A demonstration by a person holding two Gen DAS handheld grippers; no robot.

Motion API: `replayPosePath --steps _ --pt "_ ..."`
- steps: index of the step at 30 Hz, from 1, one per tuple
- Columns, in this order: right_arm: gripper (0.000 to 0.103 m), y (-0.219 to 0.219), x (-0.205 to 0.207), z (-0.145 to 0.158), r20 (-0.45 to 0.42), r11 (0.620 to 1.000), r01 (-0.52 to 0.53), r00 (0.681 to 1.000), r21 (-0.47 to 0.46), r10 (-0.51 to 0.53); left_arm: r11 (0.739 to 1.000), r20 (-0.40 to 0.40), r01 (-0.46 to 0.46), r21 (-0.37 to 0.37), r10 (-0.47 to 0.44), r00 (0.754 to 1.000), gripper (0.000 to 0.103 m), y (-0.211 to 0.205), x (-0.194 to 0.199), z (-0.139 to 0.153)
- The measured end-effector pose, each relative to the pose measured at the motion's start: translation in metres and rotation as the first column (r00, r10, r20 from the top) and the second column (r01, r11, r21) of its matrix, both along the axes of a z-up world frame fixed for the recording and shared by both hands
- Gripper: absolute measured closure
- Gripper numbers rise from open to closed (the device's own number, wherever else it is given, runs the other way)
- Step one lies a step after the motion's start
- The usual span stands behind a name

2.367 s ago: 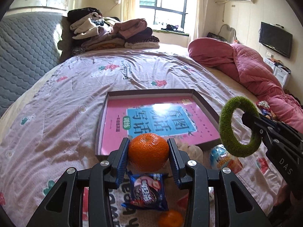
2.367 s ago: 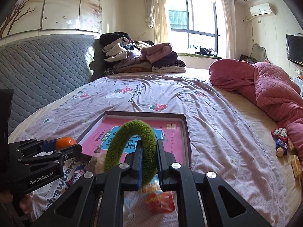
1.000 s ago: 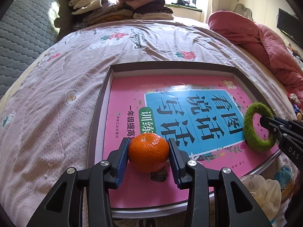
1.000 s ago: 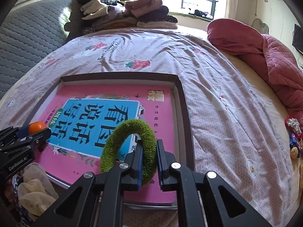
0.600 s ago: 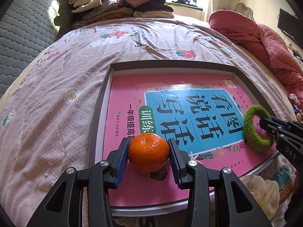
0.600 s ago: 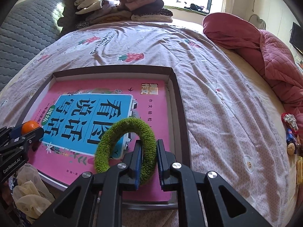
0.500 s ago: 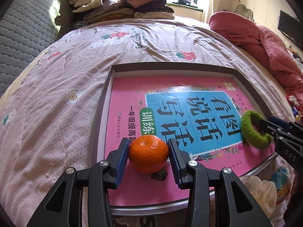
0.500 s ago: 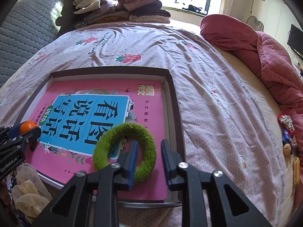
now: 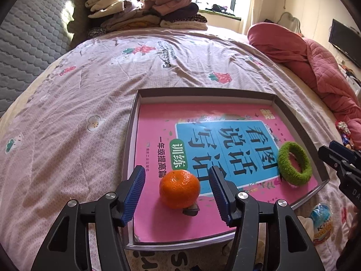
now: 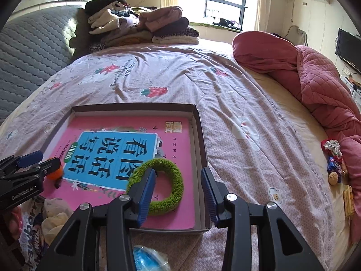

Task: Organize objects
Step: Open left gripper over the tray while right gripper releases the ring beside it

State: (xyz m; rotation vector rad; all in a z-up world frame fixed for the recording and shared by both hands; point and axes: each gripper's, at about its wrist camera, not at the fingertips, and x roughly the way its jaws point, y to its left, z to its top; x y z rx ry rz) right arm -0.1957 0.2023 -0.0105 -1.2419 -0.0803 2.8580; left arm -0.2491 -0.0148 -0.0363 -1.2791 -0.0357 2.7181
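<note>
A shallow grey box [image 9: 133, 122] [image 10: 199, 122] lies on the bed with a pink book [image 9: 158, 122] [image 10: 178, 158] flat inside it. An orange mandarin [image 9: 179, 188] rests on the book between the blue pads of my left gripper [image 9: 177, 189], which is open and not touching it. A green fuzzy ring [image 10: 167, 186] [image 9: 294, 166] lies flat on the book near the box's right wall. My right gripper [image 10: 178, 190] is open, its left finger over the ring.
Small snack packets and a crumpled cloth [image 10: 54, 214] lie in front of the box. A blue egg-shaped toy [image 9: 320, 222] sits by its near corner. A red quilt [image 10: 315, 79] lies on the right, folded clothes [image 9: 144, 15] at the head. Small toys [image 10: 334, 158] lie by the quilt.
Both grippers moved forward over the box and lowered their objects onto the book. Both then opened: the mandarin and the green ring now lie free.
</note>
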Motion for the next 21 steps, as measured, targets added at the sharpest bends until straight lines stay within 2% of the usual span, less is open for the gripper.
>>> replayPosePath --steps 5,10,15,21 --pt "0.06 -0.007 0.013 0.01 -0.03 1.0 -0.019 0.999 -0.01 0.018 1.0 -0.04 0.006 0.0 -0.006 0.999 0.036 -0.004 0.008 0.023" --pt "0.06 -0.013 0.03 0.022 -0.069 0.999 -0.036 0.997 -0.022 0.034 1.0 -0.103 -0.004 0.008 0.005 0.995 0.036 -0.01 0.026 0.053" --pt "0.057 -0.015 0.047 0.04 -0.114 0.998 -0.052 0.992 -0.026 0.049 0.999 -0.136 0.023 0.031 -0.018 0.991 0.034 -0.011 0.046 0.076" --pt "0.055 -0.015 0.067 0.058 -0.154 0.998 -0.059 0.987 -0.033 0.053 1.0 -0.183 0.017 0.001 -0.017 0.983 0.034 -0.011 0.071 0.092"
